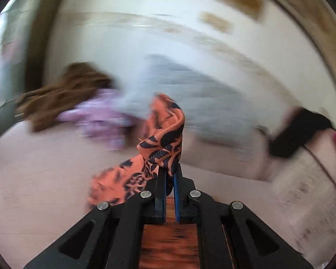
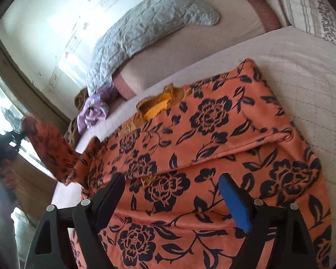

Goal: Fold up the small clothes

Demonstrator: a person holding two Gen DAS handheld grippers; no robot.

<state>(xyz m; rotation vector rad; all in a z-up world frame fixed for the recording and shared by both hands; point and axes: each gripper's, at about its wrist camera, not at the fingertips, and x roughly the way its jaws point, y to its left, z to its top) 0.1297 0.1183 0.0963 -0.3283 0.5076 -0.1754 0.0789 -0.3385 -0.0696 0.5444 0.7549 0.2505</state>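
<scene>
The right wrist view shows the orange floral garment (image 2: 212,148) spread flat on the bed (image 2: 302,71), its yellow-lined neck opening toward the grey quilt (image 2: 145,29); one sleeve (image 2: 51,148) is lifted off the bed at the left edge. The left wrist view shows only a bunched fold of that cloth. Its background is smeared by blur, so the purple and brown clothes (image 1: 96,116) behind are hard to make out. The left tool (image 1: 169,174) is clamped tight on the fold. The right tool (image 2: 172,190) stands wide open above the garment, gripping nothing.
</scene>
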